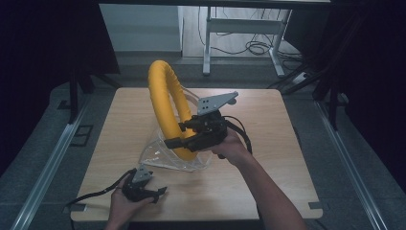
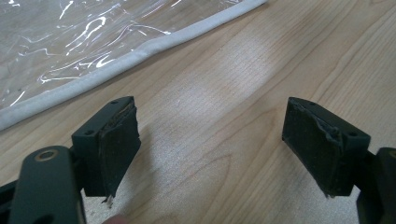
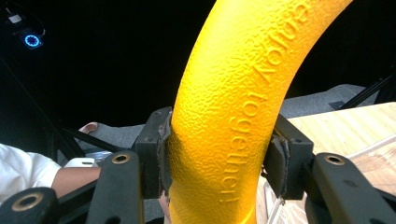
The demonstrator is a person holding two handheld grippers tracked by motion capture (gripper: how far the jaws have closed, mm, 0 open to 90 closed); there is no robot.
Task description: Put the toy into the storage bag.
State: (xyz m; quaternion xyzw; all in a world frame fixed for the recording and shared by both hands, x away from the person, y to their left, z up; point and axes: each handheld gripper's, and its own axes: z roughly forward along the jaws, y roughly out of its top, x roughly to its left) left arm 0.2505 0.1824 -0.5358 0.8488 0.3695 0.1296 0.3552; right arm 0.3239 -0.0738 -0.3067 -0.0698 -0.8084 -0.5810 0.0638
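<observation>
A thick yellow foam ring [image 1: 165, 103] stands upright at the table's middle, partly inside a clear plastic bag [image 1: 163, 158] that lies under it. My right gripper [image 1: 184, 136] is shut on the ring's lower part. In the right gripper view the yellow ring [image 3: 238, 107], with raised lettering, sits squeezed between both pads [image 3: 159, 154]. My left gripper [image 1: 160, 191] rests low near the front edge, open, nothing between its jaws. In the left gripper view it [image 2: 212, 149] hovers over bare wood, with the bag's white hem [image 2: 135, 58] just beyond.
The wooden table [image 1: 282, 143] has bare wood to the right and left of the bag. Cables trail from both grippers. A metal table frame [image 1: 242, 28] and floor cables stand beyond the far edge. Dark curtains flank both sides.
</observation>
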